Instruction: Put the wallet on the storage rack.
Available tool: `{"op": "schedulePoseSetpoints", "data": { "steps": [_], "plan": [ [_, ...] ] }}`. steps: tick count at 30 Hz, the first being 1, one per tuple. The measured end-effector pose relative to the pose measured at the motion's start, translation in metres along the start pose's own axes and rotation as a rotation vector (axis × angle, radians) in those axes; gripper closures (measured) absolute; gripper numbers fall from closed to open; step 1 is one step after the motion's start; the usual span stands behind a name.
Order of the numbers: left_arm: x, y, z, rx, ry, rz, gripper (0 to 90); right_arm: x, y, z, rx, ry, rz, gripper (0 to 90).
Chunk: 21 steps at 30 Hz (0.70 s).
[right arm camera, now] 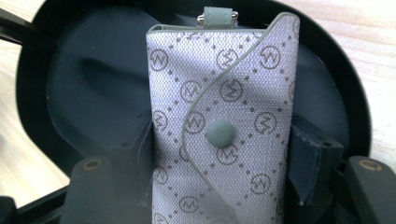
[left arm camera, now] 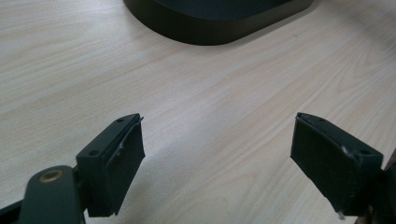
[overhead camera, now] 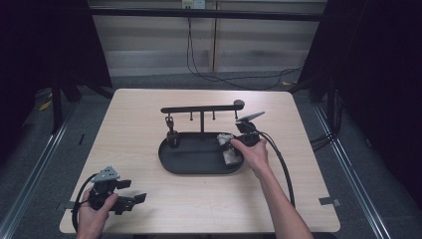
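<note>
1 light-wood table [overhead camera: 149, 114], blk tray [overhead camera: 171, 162] on it; dark room, grey floor.

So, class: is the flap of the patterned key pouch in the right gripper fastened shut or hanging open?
Shut. The pouch has its curved flap lying flat across the front, with the round snap on it; the right gripper jaws clamp its sides.

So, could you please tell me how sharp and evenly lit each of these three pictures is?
High view: table bright, surroundings very dark, black tray loses detail. Left gripper view: wood grain crisp, the jaws near the lens slightly soft. Right gripper view: patterned pouch sharp at its snap, bottom edge and jaws blurred, tray interior dim.
</note>
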<state>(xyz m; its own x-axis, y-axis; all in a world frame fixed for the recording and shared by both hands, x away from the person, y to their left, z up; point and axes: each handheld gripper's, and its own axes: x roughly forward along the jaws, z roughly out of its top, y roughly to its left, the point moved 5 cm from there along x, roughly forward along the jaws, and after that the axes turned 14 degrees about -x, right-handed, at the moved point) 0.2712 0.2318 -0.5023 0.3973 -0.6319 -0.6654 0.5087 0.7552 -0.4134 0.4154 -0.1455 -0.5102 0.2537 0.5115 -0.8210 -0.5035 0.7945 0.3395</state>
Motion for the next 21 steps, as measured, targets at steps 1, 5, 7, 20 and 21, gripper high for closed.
{"op": "schedulePoseSetpoints", "data": {
  "steps": [1, 5, 7, 20, 21],
  "plan": [
    [-0.0003, 0.0, 0.0001, 0.004, -0.001, -0.001, 17.1, 0.001, 0.0, -0.0002, 0.001, 0.002, -0.003, 32.8],
    [-0.0002, 0.0005, 0.0, 0.0, 0.0, 0.003, 17.1, 0.0039, -0.0003, -0.001, -0.011, 0.011, -0.032, 31.9],
    [0.0001, 0.0004, -0.0001, 0.0, 0.002, 0.004, 17.1, 0.0039, -0.0009, -0.001, -0.006, 0.01, -0.043, 31.5],
    [-0.0004, 0.0001, 0.0003, 0.003, 0.0, -0.002, 17.0, 0.0104, -0.0002, -0.0016, -0.056, 0.033, -0.096, 28.0],
    [-0.0005, 0.0001, 0.0003, 0.003, -0.001, -0.003, 17.1, 0.01, -0.0003, -0.0014, -0.057, 0.031, -0.1, 27.2]
  ]
}}
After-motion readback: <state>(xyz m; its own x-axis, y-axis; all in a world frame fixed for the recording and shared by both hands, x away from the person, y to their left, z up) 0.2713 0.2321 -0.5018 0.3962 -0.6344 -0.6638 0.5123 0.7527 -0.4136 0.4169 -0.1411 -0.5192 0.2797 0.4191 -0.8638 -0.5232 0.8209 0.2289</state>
